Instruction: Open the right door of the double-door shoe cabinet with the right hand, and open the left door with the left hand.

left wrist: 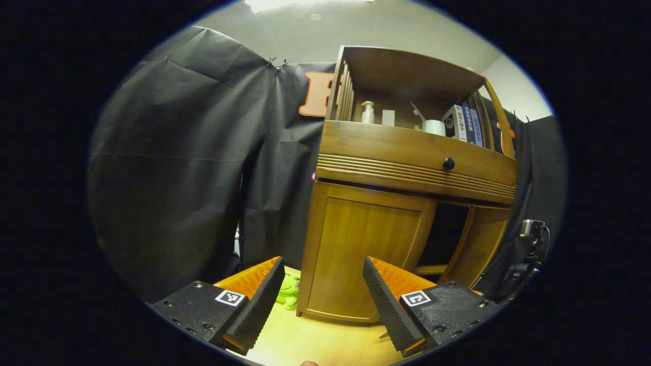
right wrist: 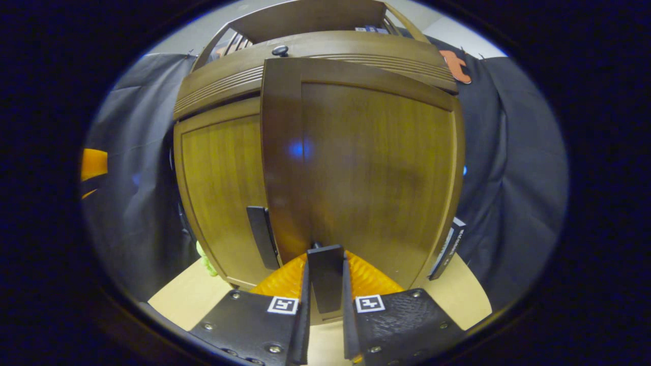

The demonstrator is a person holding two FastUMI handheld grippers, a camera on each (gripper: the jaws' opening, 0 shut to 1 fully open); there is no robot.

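The wooden shoe cabinet [left wrist: 407, 152] stands on a light floor. In the left gripper view its left door [left wrist: 361, 254] is closed, and the right door [left wrist: 483, 244] is swung out, leaving a dark gap [left wrist: 447, 234]. My left gripper [left wrist: 325, 300] is open a short way in front of the left door, touching nothing. In the right gripper view the right door [right wrist: 366, 168] is very close, and my right gripper [right wrist: 325, 305] is shut on its dark vertical handle [right wrist: 325, 277]. The left door [right wrist: 224, 193] and its handle [right wrist: 263, 236] lie to the left.
A drawer with a dark knob [left wrist: 448, 163] sits above the doors, under an open shelf with a pump bottle [left wrist: 367, 112], a cup [left wrist: 434, 126] and books [left wrist: 465, 123]. A green toy [left wrist: 289, 292] lies on the floor at the cabinet's left corner. Black cloth walls surround the cabinet.
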